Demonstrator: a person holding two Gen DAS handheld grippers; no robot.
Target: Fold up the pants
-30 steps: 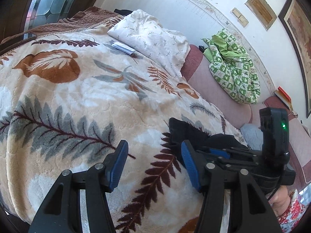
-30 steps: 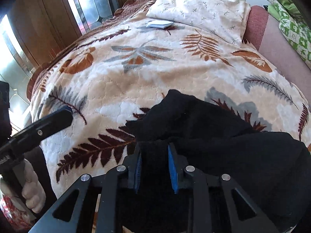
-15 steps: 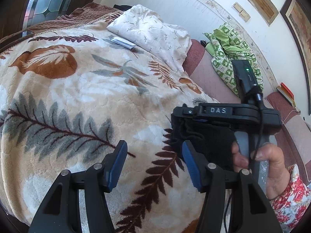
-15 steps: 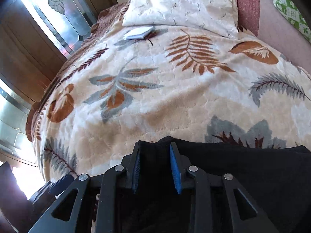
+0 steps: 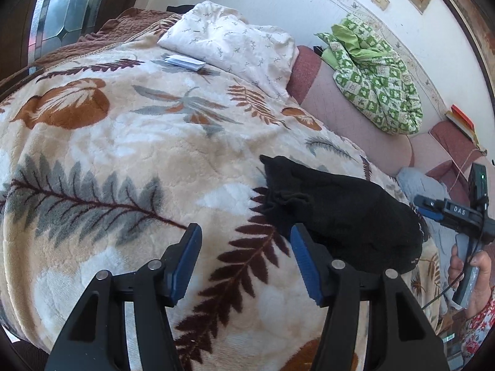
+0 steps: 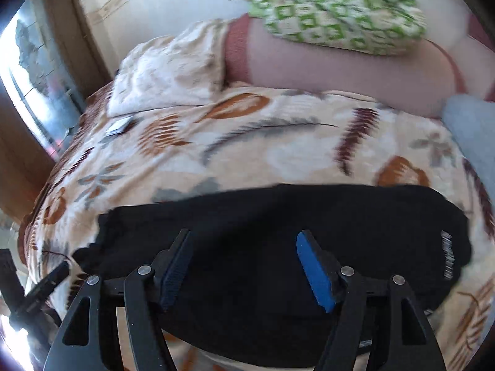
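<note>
Now the black pants (image 5: 340,213) lie bunched in a low heap on the bed, resting on the leaf-patterned blanket (image 5: 123,142) near its right side. The left gripper (image 5: 246,259) hovers over the blanket with its blue-padded fingers (image 5: 185,256) spread wide and holding nothing; the nearer edge of the pants sits just beside its right finger, and whether the two touch is hard to tell. In the left wrist view the right gripper (image 5: 448,213) appears at the far right edge, off the pants, held in the person's hand (image 5: 473,275).

From the right wrist view, which is smeared by motion blur, the right gripper (image 6: 244,266) hangs over the pants (image 6: 278,216) with its fingers (image 6: 315,275) spread apart and nothing between them. The garment stretches as a wide dark band across the blanket (image 6: 278,142), with a small pale label (image 6: 447,255) near its right end.

Farther up the bed a white patterned pillow (image 5: 235,46) leans against the pink headboard (image 5: 349,117), and a small folded white paper (image 5: 185,61) lies just in front of it. A green checked cloth (image 5: 377,77) is heaped on top of the headboard.
</note>
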